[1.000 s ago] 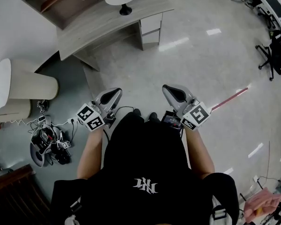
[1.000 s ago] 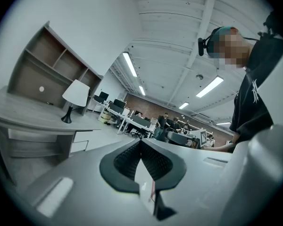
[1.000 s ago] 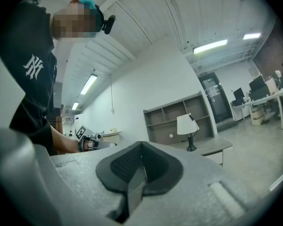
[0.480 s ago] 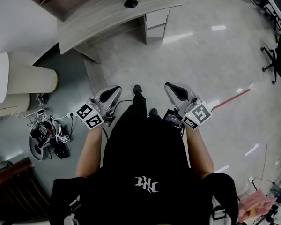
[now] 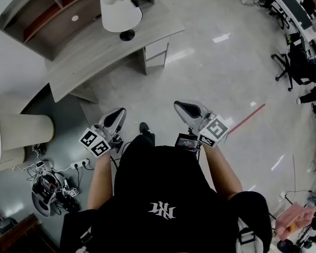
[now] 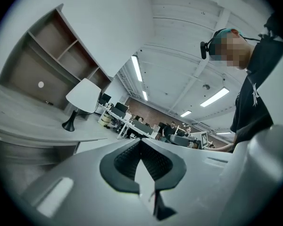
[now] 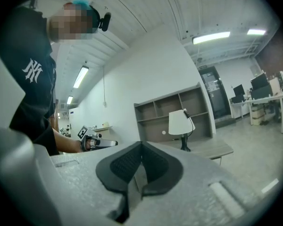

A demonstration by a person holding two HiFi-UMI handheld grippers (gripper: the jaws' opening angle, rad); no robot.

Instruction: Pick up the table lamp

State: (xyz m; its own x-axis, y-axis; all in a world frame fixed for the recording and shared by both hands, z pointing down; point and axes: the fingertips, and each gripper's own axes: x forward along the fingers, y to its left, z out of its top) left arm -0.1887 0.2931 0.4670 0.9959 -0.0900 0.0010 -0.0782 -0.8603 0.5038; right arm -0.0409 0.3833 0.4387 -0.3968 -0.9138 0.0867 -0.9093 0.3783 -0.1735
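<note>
I am closing on the desk (image 5: 89, 51). A moment ago the table lamp (image 5: 121, 9) was cut off at the far edge of my view; now its white shade and black base show whole. It stands on the desk, well ahead of my left gripper (image 5: 118, 113) and ahead and to the left of my right gripper (image 5: 182, 107). Both pairs of jaws are pressed together with nothing between them. I judge this is only the approach: I must get nearer and spread the jaws before any grasp.
</note>
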